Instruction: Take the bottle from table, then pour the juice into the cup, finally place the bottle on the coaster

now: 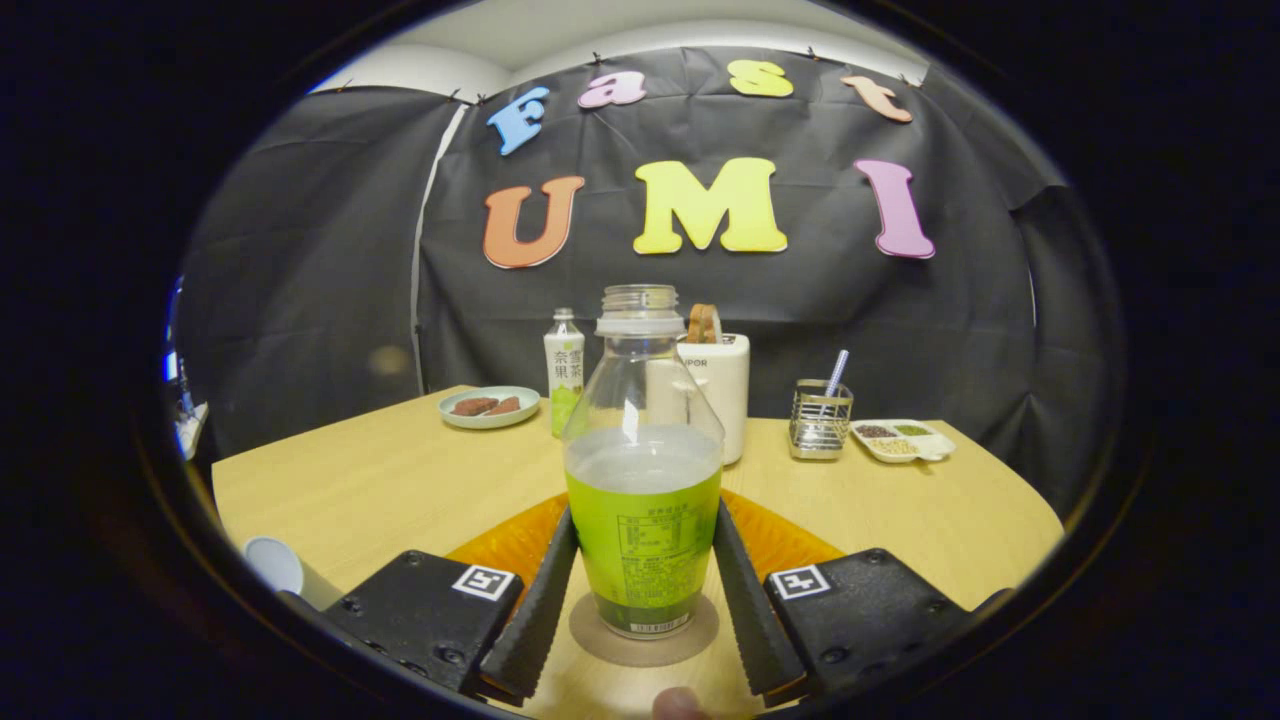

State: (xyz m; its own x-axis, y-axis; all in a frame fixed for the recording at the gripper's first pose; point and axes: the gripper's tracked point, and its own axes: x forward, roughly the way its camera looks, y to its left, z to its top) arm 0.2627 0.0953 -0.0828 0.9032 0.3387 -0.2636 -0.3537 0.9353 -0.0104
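The clear, uncapped bottle [643,470] stands upright, about half full of juice and wrapped in a green label. Its base rests on the round brown coaster [600,640] on the wooden table [380,480]. My gripper [645,515] has one finger on each side of the bottle, and both fingertips [560,560] press on the label. The white cup [272,565] sits off to the left of the fingers, near the table's edge. An orange mat [500,545] lies behind the bottle.
At the back of the table are a plate of brown snacks [490,407], a small drink bottle [564,370], a white container [722,395], a metal holder with a straw [820,420] and a divided dish [900,440]. A person's fingertip [680,704] shows just below the coaster.
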